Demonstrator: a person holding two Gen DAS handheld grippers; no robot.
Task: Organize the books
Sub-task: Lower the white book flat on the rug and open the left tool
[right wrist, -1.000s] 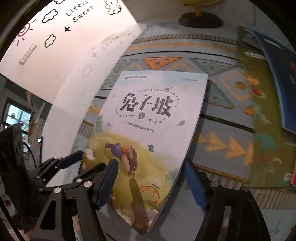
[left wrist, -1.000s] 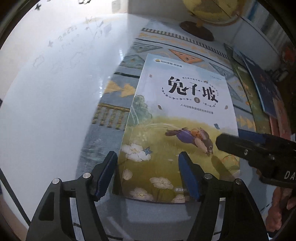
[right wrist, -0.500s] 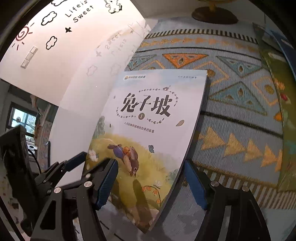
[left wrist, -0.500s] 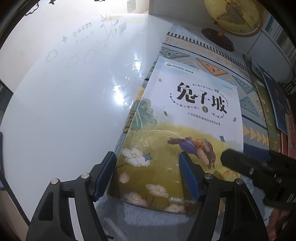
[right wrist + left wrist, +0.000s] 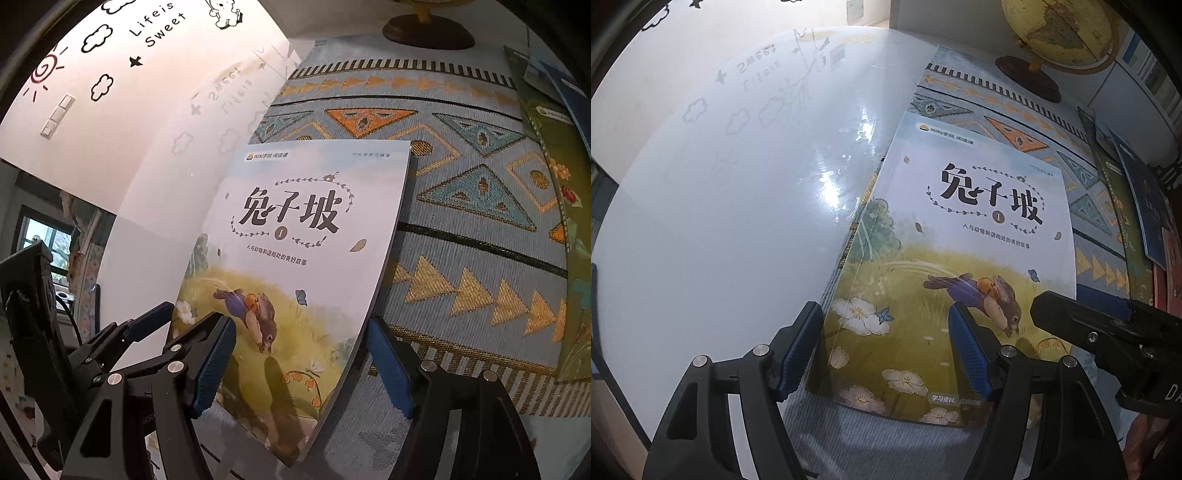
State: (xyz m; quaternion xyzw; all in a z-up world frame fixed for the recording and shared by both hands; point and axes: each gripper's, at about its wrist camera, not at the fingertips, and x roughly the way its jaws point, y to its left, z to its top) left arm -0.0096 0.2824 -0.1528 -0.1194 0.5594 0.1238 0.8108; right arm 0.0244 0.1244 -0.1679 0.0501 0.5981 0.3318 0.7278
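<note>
Straddling the rabbit book [image 5: 960, 258] at twelve o'clock on the patterned cloth [image 5: 480, 258], my left gripper [image 5: 886, 350] and right gripper [image 5: 299, 365] stand spread; next, I judge, squeeze its edges.

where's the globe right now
The globe stands at the far end of the patterned cloth, top right in the left wrist view, beyond the rabbit book.

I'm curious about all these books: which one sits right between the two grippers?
The pale book with the running rabbit on its cover, lying alone mid-cloth. The dark green and blue books overlap in a row at the far right edge.
</note>
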